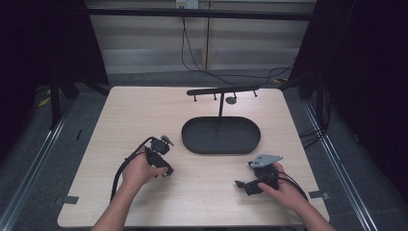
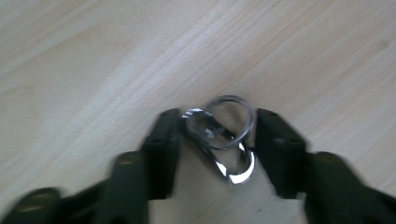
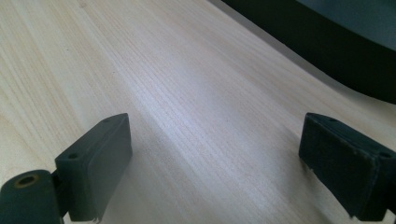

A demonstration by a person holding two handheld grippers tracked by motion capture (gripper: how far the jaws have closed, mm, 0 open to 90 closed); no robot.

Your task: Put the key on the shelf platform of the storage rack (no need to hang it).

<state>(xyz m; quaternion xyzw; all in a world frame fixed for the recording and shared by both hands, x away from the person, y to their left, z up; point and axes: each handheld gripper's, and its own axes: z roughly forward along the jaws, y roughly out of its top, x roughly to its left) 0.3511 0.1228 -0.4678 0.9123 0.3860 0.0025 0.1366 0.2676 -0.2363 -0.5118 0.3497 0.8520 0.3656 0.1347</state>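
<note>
Step in hand: pickup. The left hand-held gripper [image 2: 217, 140] has its jaws narrowed on a metal key ring [image 2: 223, 137] lying on the counter [image 1: 144, 110], pads apparently touching it. The right hand-held gripper [image 3: 215, 163] stands wide, holding nothing. Next move calls for a lift toward the hook stand [image 1: 222, 90]. Its black oval tray [image 1: 192, 142] holds nothing visible

I have both forearms coming in from the near edge, each hand wrapped around its tool. My left tool [image 1: 161, 156] points down with its black jaws drawn partway in, the pads [image 2: 161, 144] pressing from both sides. My right tool [image 1: 250, 183] lies low and level, aimed toward my left, its jaws spread wide with nothing between them.
</note>
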